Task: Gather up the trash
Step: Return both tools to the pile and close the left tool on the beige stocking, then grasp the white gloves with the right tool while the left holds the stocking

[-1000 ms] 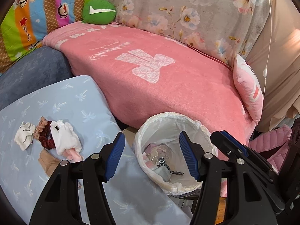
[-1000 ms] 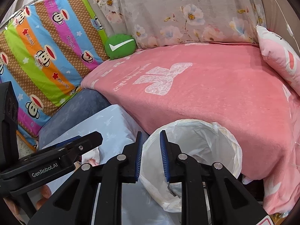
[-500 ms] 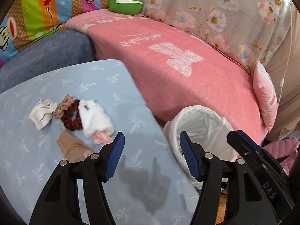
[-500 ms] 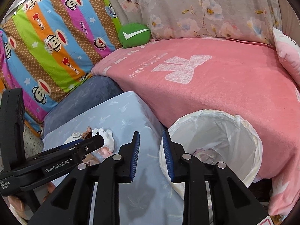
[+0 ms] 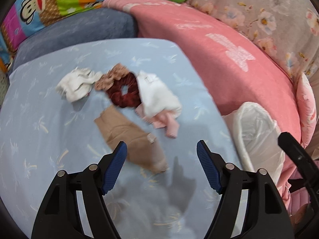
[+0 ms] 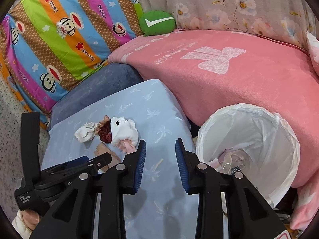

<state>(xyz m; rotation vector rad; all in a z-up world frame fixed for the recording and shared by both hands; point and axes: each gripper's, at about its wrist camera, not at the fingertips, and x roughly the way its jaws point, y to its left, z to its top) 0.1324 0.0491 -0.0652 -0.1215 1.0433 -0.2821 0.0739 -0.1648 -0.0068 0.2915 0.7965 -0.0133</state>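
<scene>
**Cloth, plastic and velvet**

We see a matt pale blue cloth cover (image 5: 49, 139) under a velvety dark red scrunchie (image 5: 124, 91), soft white fabric pieces (image 5: 157, 95) and a smooth tan stocking (image 5: 127, 139). We note the bin's (image 6: 279, 139) glossy, crinkled plastic liner and a fuzzy pink blanket (image 6: 239, 91).

A pink blanket (image 6: 229, 83) covers the sofa. A green cushion (image 6: 157, 23) rests against a floral cover (image 6: 239, 6), beside a striped monkey-print quilt (image 6: 59, 29).

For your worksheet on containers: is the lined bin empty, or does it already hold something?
Not empty: the bin shows crumpled scraps at its bottom.
</scene>
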